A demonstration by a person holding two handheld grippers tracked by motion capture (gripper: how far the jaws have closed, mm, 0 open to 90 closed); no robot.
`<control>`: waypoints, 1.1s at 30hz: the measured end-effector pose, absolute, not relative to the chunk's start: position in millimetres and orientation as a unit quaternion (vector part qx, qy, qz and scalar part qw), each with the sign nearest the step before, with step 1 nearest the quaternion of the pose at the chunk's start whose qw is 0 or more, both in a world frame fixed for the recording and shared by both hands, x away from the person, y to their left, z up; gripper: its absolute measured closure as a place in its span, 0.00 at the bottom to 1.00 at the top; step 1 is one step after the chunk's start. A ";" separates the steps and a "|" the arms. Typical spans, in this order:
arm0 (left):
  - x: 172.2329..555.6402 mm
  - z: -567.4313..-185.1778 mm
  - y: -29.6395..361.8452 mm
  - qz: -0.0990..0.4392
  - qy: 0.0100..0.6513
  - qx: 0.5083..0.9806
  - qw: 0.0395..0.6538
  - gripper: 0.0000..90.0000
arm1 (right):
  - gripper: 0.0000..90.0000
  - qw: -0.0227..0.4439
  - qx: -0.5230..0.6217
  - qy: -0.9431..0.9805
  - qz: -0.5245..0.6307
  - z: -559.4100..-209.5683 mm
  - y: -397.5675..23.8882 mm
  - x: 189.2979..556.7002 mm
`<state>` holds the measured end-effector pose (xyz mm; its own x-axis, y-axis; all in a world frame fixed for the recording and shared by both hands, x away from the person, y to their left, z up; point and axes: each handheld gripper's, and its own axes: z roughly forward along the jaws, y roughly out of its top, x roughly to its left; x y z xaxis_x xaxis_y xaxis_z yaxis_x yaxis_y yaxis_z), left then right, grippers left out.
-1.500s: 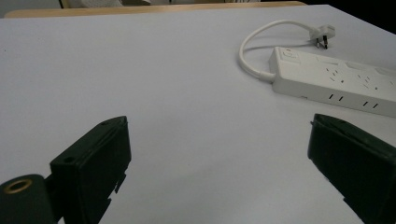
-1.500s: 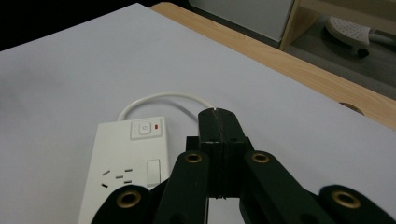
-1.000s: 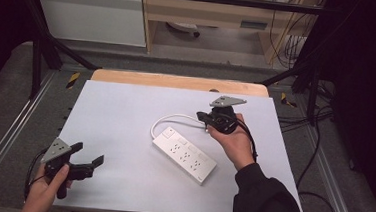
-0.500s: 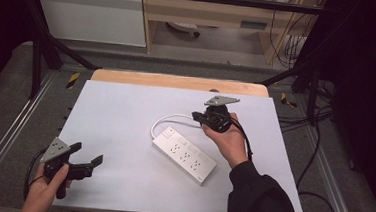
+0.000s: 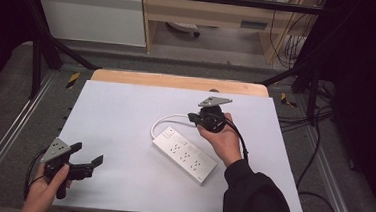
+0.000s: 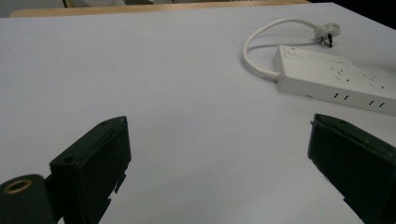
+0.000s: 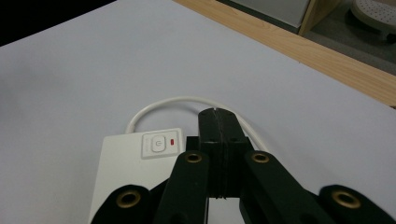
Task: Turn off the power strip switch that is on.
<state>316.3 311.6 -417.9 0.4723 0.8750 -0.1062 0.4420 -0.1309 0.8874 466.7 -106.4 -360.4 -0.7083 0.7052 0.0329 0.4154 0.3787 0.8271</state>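
White tabletop [image 5: 125, 116]: right gripper [image 5: 193, 118], fingers pressed together, has dropped toward power strip [image 5: 185, 154]; left gripper [image 5: 94, 163] wide.

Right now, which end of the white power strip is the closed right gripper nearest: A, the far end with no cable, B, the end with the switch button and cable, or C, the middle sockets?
B: in the right gripper view the shut right gripper sits just beside the switch button of the power strip, where the white cable loops out.
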 end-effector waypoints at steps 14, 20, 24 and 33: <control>316.5 -417.8 312.3 0.231 0.461 0.714 0.474 0.06 | 1.00 0.162 0.336 0.821 0.432 -374.1 -93.6 469.8; 316.7 -417.8 314.1 0.233 0.464 0.713 0.472 0.06 | 1.00 0.161 0.336 0.824 0.427 -380.3 -91.5 470.4; 316.8 -417.9 313.9 0.233 0.463 0.714 0.471 0.06 | 1.00 0.159 0.336 0.824 0.427 -383.8 -91.5 470.1; 316.6 -417.8 314.0 0.232 0.462 0.714 0.472 0.06 | 1.00 0.158 0.338 0.822 0.430 -393.3 -92.4 467.9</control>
